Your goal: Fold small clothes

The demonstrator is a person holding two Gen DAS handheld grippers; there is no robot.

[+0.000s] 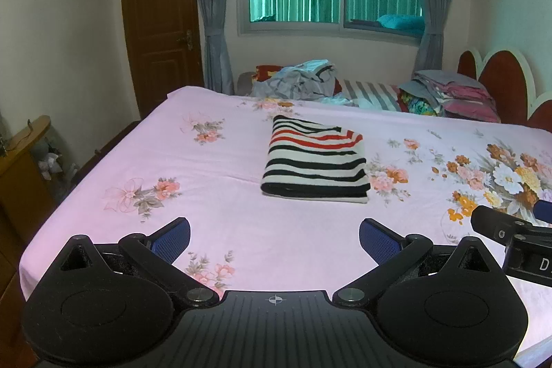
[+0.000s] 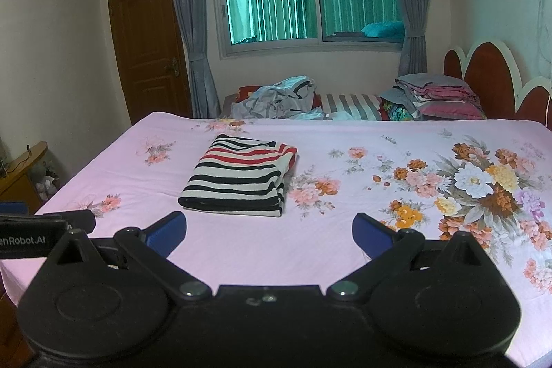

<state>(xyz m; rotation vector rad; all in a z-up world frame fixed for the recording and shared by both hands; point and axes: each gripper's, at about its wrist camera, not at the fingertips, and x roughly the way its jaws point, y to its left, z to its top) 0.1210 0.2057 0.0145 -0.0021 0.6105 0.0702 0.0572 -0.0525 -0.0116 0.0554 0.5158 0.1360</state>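
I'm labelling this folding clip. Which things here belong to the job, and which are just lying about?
Job:
striped garment, folded on the bed sheet
left gripper, open
right gripper, open
crumpled clothes pile

Lying about:
stacked bedding
door
curtains

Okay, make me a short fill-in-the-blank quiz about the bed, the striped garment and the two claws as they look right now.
1. The striped garment lies ____ into a compact rectangle on the pink floral sheet.
2. Its stripes are black, white and ____.
3. The left claw and the right claw both have their jaws ____, holding nothing.
4. A crumpled pile of clothes sits beyond the bed's far edge, below the ____.

Missing words: folded; red; open; window
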